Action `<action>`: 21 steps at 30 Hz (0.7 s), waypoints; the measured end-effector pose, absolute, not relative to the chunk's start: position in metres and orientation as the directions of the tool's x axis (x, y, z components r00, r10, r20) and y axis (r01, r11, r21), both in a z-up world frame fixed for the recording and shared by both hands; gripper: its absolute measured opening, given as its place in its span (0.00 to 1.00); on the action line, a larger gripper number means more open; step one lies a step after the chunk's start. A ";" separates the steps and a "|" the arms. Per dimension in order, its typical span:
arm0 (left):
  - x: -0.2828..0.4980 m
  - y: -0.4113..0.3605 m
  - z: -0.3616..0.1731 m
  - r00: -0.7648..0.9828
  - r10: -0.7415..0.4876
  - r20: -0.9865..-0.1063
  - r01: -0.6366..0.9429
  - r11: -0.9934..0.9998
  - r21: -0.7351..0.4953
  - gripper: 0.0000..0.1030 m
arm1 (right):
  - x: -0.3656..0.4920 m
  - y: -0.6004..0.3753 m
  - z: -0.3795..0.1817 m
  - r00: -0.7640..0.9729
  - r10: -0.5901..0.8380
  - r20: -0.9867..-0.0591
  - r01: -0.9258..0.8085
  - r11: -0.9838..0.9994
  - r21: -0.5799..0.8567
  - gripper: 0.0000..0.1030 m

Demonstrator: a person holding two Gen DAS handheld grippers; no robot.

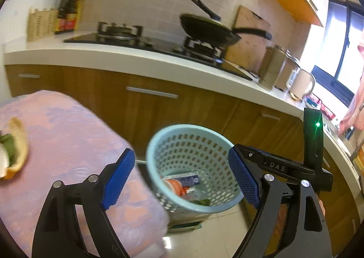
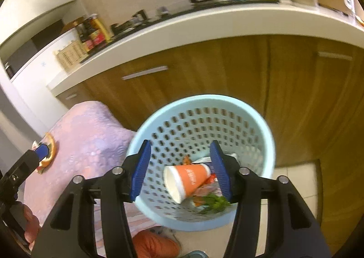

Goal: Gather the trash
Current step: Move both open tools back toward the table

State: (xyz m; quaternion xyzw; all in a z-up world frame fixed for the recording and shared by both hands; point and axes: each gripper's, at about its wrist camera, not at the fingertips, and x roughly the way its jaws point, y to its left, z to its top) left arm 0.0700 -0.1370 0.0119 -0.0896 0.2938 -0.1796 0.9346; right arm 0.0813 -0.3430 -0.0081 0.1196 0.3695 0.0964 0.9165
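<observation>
A light blue perforated trash basket [image 1: 193, 139] [image 2: 200, 112] stands on the floor beside a table with a pink cloth [image 1: 68, 135] [image 2: 86, 135]. Inside it lie an orange paper cup [image 2: 188, 180], wrappers [image 1: 182, 183] and green leaves [image 2: 216, 202]. My right gripper [image 2: 179, 171] is open and empty above the basket, the cup lying below its fingers. My left gripper [image 1: 182, 176] is open and empty at the table's edge, also facing the basket. A peel with green scraps [image 1: 13, 144] lies on the cloth at the left; in the right wrist view the left gripper partly hides it [image 2: 51, 144].
A white kitchen counter [image 1: 136, 62] with wooden cabinets [image 1: 182, 108] runs behind the basket. On it are a gas hob with a black pan [image 1: 209, 28], sauce bottles [image 1: 68, 12], a wicker box [image 1: 41, 23] and a kettle [image 1: 300, 85]. Tiled floor [image 1: 216, 235] lies below.
</observation>
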 end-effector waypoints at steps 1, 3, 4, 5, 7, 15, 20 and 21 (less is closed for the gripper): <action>0.063 -0.128 0.014 0.776 -0.374 -0.508 0.266 0.924 -0.273 0.79 | 0.079 -0.332 -0.006 0.710 0.276 -0.648 -0.109 0.952 0.286 0.61; 0.055 -0.112 0.016 0.796 -0.340 -0.501 0.231 0.935 -0.268 0.79 | 0.076 -0.312 -0.003 0.704 0.306 -0.641 -0.154 0.947 0.283 0.61; 0.049 -0.102 0.017 0.807 -0.314 -0.500 0.208 0.944 -0.257 0.79 | 0.075 -0.302 -0.001 0.701 0.316 -0.639 -0.173 0.945 0.277 0.61; 0.044 -0.094 0.018 0.816 -0.294 -0.498 0.191 0.950 -0.248 0.79 | 0.074 -0.293 0.000 0.698 0.326 -0.637 -0.193 0.943 0.271 0.61; 0.034 -0.075 0.019 0.835 -0.230 -0.500 0.133 0.966 -0.223 0.79 | 0.071 -0.268 0.003 0.688 0.352 -0.635 -0.246 0.936 0.253 0.61; -0.003 0.021 0.025 0.863 -0.066 -0.501 -0.075 0.964 -0.255 0.79 | 0.057 -0.172 0.010 0.648 0.441 -0.621 -0.429 0.885 0.181 0.61; -0.021 0.073 0.026 0.858 0.038 -0.512 -0.190 0.950 -0.248 0.79 | 0.053 -0.124 0.009 0.613 0.501 -0.611 -0.516 0.839 0.171 0.61; -0.025 0.083 0.026 0.853 0.074 -0.516 -0.222 0.948 -0.230 0.79 | 0.052 -0.113 0.009 0.601 0.521 -0.606 -0.539 0.824 0.175 0.61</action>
